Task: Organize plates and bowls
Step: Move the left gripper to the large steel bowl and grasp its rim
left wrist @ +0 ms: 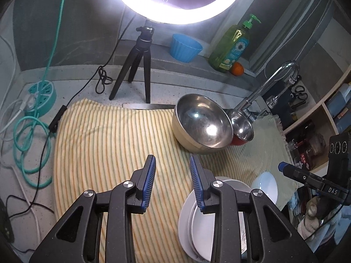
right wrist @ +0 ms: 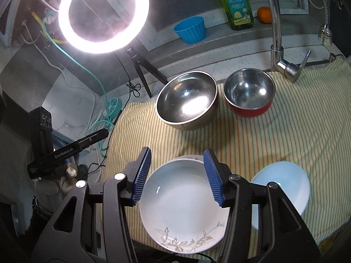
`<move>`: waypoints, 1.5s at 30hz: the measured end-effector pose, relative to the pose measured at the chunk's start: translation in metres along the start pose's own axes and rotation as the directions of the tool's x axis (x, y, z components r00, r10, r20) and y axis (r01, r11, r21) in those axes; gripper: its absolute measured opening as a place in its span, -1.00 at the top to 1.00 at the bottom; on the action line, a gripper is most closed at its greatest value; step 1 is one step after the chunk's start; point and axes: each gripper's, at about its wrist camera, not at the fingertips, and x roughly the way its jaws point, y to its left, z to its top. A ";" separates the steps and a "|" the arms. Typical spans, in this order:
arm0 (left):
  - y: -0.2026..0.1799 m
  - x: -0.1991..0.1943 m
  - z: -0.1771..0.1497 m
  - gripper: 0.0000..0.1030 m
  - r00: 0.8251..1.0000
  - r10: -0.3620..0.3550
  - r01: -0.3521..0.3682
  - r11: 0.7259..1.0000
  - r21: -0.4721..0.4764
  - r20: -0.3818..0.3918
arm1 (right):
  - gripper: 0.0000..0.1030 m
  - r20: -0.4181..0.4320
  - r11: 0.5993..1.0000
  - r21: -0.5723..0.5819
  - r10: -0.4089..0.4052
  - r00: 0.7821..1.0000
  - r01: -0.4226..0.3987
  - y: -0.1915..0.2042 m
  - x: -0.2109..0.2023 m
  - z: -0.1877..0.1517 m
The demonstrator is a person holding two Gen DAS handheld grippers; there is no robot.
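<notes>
Two white plates lie stacked at the near edge of the striped cloth; the top one has a gold leaf pattern. My right gripper hangs open above them, pads apart and touching nothing. A pale blue bowl sits just right of the stack. Farther back stand a large steel bowl and a smaller steel bowl with a red outside. My left gripper is open over bare cloth, with the plates under its right finger and the large steel bowl ahead.
A lit ring light on a black tripod stands behind the cloth. On the back ledge are a blue cup, a green soap bottle and an orange. A faucet rises at the right. Teal power strip and cables lie left.
</notes>
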 end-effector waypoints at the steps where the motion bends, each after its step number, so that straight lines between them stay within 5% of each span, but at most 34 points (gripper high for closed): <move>1: 0.000 0.002 0.003 0.41 1.000 -0.004 0.004 1.000 -0.004 0.001 | -0.05 0.003 1.000 0.003 -0.002 1.000 0.002 -0.001 0.003 0.003; 30: 0.005 0.125 0.054 0.41 0.988 -0.051 0.043 0.998 -0.056 -0.143 | -0.05 -0.131 0.983 0.159 -0.076 0.988 0.097 -0.049 0.123 0.064; 37: 0.005 0.138 0.049 0.41 0.983 -0.068 0.059 0.997 -0.056 -0.171 | 0.38 -0.159 0.982 0.151 -0.088 0.983 0.112 -0.052 0.140 0.063; 45: 0.001 0.142 0.047 0.52 0.981 -0.074 0.069 0.997 -0.030 -0.177 | 0.42 -0.158 0.981 0.147 -0.106 0.982 0.129 -0.053 0.145 0.064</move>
